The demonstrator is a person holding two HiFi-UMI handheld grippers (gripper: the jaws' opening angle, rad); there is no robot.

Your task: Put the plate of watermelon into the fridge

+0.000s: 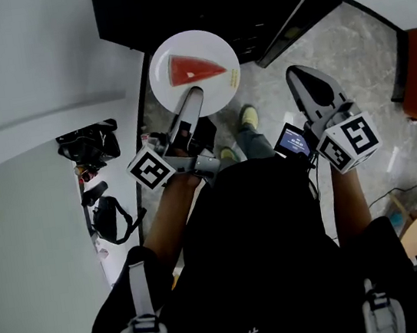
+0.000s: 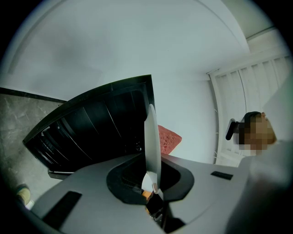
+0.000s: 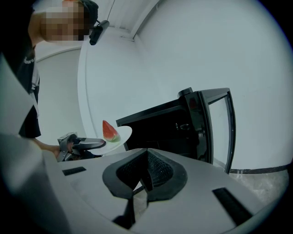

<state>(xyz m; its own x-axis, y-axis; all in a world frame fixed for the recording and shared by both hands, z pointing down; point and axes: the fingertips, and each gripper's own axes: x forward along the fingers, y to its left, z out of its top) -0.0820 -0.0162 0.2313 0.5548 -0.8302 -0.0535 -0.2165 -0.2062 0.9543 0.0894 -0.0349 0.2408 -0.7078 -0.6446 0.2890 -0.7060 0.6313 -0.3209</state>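
Fronting an open black fridge (image 1: 231, 3) on grey speckled floor (image 1: 318, 68), a round white plate (image 1: 217, 92) bearing a red watermelon wedge (image 1: 192, 69) is clamped at its rim by the left gripper (image 1: 193, 97); the right gripper (image 1: 300, 78) is held closed, empty.

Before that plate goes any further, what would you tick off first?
1. Grip: the left gripper is clamped on the rim of the plate. Ok.
2. Load: the watermelon slice lies near the plate's middle, and the plate looks about level. Ok.
3. Way in: the fridge is straight ahead and its door stands open. Ok.
4. Room inside: the interior is too dark to show a free shelf. Cannot tell.
5. Other hand: the right gripper is shut, empty and off to the plate's right. Ok.
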